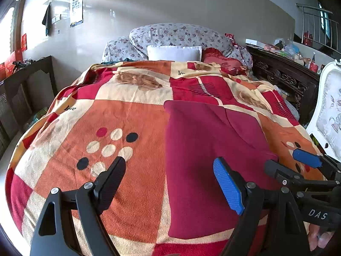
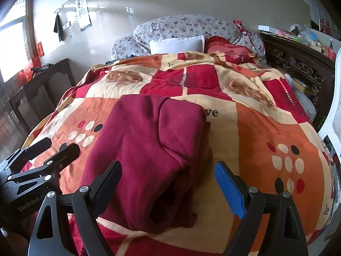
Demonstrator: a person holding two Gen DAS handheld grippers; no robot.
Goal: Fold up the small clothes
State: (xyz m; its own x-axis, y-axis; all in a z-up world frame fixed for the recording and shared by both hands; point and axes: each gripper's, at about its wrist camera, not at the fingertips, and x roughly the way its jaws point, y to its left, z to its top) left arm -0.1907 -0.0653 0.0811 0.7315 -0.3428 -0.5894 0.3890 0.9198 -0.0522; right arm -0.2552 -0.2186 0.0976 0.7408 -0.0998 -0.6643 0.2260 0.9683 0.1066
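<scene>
A dark red fleece garment [image 2: 147,149] lies folded lengthwise on the patterned blanket [image 2: 255,128]; it also shows in the left wrist view [image 1: 208,149]. My left gripper [image 1: 170,183] is open and empty, above the garment's near left edge. My right gripper [image 2: 168,185] is open and empty, just above the garment's near end. In the left wrist view the right gripper [image 1: 287,164] shows at the right, open. In the right wrist view the left gripper [image 2: 57,147] shows at the left, open.
Pillows [image 2: 177,42] and a floral quilt [image 2: 191,27] lie at the bed's head. A dark carved cabinet [image 1: 283,74] and a white chair [image 1: 328,111] stand to the right. A dark low cabinet [image 1: 27,85] stands to the left.
</scene>
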